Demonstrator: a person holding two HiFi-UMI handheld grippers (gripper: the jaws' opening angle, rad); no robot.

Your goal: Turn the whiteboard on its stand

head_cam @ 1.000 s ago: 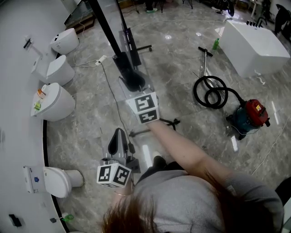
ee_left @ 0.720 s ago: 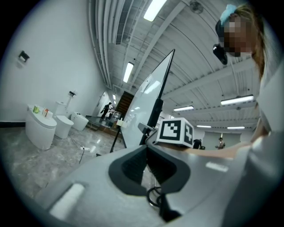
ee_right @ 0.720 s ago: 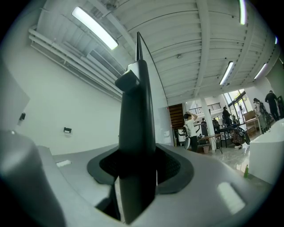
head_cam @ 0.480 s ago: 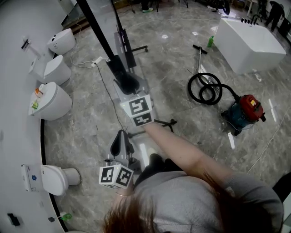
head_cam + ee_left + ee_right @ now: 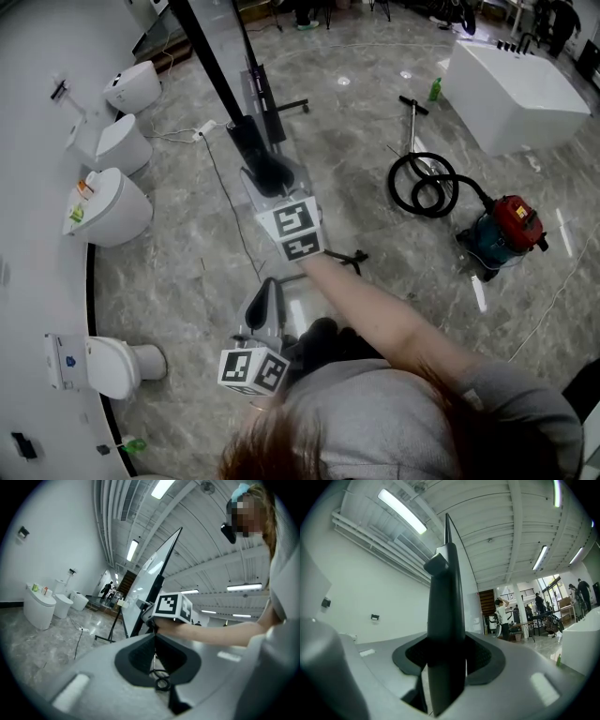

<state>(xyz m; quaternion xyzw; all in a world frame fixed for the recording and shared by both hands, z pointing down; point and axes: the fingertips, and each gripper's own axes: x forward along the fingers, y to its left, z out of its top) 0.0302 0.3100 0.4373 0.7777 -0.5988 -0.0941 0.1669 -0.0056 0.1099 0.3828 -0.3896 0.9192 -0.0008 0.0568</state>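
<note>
The right gripper (image 5: 267,172) is clamped on the black edge of the whiteboard (image 5: 212,67). In the right gripper view its jaws (image 5: 447,656) press on either side of the dark frame bar (image 5: 445,588), which rises straight up between them. The person's bare forearm (image 5: 375,314) stretches out behind this gripper, and the marker cube (image 5: 298,232) sits on top of it.

The left gripper (image 5: 266,296) hangs nearer the person, low and left of the forearm, apart from the board. In its own view the jaws (image 5: 155,656) meet with only a thin seam between them, and they hold nothing. Beyond them that view shows the right gripper's cube (image 5: 172,606) and the whiteboard (image 5: 151,579) leaning away to the upper right.

From the head view the board is a tilted panel running from the right gripper toward the far left, its glossy face reflecting the floor. The stand's black legs (image 5: 291,101) spread on the grey marble floor (image 5: 356,141), one far and one near (image 5: 339,255).

A cable runs from a power strip (image 5: 208,125) across the floor left of the stand. Toilets (image 5: 111,208) line the white wall on the left. To the right lie a black hose (image 5: 429,187) and a red and teal vacuum (image 5: 506,236). Far right stand a white bathtub (image 5: 517,89) and a green bottle (image 5: 437,88) beside it.
</note>
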